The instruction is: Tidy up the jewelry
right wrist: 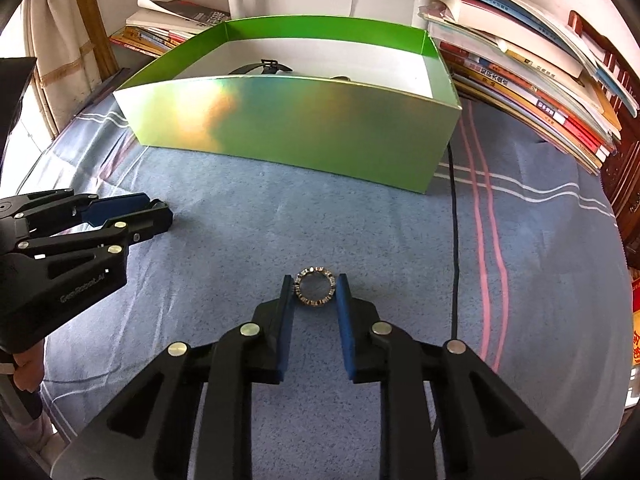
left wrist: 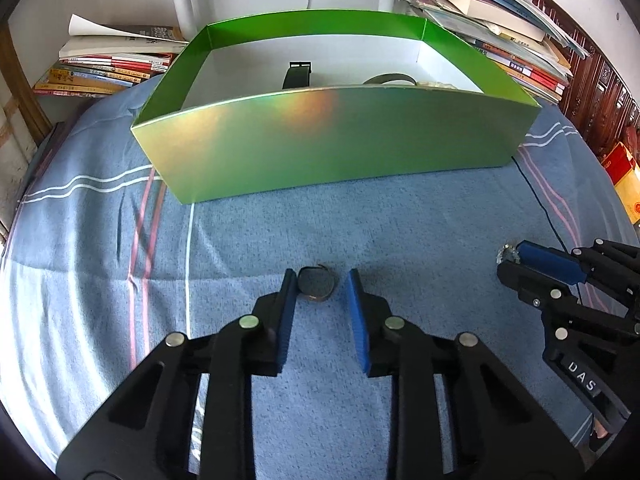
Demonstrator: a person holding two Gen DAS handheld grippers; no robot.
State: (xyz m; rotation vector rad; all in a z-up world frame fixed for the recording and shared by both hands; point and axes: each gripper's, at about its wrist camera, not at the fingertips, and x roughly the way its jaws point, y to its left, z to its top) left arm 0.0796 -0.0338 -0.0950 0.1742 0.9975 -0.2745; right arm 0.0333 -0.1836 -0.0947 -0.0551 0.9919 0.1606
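Observation:
A small round dark disc-shaped piece (left wrist: 317, 285) lies on the blue cloth between the fingers of my left gripper (left wrist: 322, 278). Its left pad touches the piece and a gap shows at the right pad, so the gripper is open. A sparkling stone-set ring (right wrist: 315, 289) lies flat on the cloth between the blue pads of my right gripper (right wrist: 315, 280). Both pads meet its rim. From the left wrist view the right gripper (left wrist: 508, 258) shows at the right with the ring (left wrist: 505, 252) at its tips. The left gripper (right wrist: 160, 210) appears at the left of the right wrist view.
A green open box (left wrist: 340, 140) (right wrist: 300, 120) stands beyond both grippers, holding a black strap (left wrist: 297, 76) and another band (left wrist: 390, 79). A black cable (right wrist: 454, 220) runs along the cloth on the right. Book stacks (left wrist: 104, 68) (right wrist: 540, 80) flank the box.

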